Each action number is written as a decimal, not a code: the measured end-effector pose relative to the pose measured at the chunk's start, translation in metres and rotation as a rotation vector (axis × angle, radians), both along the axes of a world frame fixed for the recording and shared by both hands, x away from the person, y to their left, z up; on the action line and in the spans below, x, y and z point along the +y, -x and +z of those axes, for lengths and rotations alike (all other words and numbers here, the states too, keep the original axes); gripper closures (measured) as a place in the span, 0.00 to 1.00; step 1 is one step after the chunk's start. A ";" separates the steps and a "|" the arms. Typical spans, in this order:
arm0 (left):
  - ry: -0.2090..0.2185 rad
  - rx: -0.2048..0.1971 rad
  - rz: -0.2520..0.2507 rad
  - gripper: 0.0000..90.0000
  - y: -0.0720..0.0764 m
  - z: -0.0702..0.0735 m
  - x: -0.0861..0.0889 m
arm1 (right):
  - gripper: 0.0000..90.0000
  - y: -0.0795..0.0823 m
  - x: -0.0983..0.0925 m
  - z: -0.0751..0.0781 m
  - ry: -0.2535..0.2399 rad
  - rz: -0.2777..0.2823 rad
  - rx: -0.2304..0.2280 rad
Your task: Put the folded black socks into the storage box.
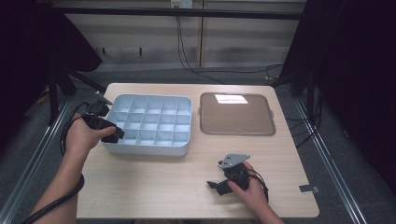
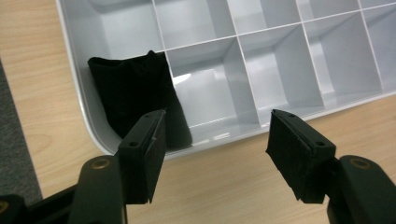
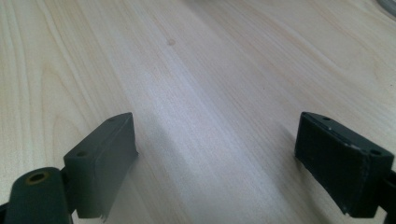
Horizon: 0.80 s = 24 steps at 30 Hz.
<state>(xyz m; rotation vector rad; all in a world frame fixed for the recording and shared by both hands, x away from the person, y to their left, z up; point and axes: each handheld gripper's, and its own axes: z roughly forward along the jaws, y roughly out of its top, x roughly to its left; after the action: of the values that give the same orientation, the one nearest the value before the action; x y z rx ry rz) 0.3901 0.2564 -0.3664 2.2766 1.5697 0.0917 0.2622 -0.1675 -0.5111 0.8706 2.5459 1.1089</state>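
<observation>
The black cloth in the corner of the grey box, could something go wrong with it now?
Maybe. The black cloth stands bunched in a corner compartment of the divided tray, poking above the dividers, so it might flop into the next compartment. The left gripper hangs open right beside it, one pad close to the fabric; pulling away carelessly could snag the cloth and drag it out. The tray sits near the table edge, so a bump could shove it.

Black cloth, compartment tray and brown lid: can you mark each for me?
Black cloth [image 2: 133, 93], left gripper view, middle of the fabric in the corner compartment.
Compartment tray [image 1: 144, 148], high view, near outer wall.
Brown lid [image 1: 236, 119], high view, centre of its flat surface.
</observation>
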 end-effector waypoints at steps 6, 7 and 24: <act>0.018 -0.012 -0.020 0.41 0.004 -0.001 -0.002 | 0.14 0.000 0.000 0.000 0.000 0.000 0.000; 0.015 -0.014 -0.027 0.41 0.004 -0.002 -0.002 | 0.14 0.000 0.000 0.000 0.000 0.000 0.000; 0.062 -0.016 -0.077 0.35 0.017 -0.015 -0.010 | 0.14 0.000 0.000 0.000 -0.002 0.000 0.010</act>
<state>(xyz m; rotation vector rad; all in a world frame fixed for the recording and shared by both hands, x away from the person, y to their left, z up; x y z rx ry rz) 0.3730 0.2461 -0.3809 2.2795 1.4554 0.0401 0.2617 -0.1673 -0.5110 0.8788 2.5535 1.1096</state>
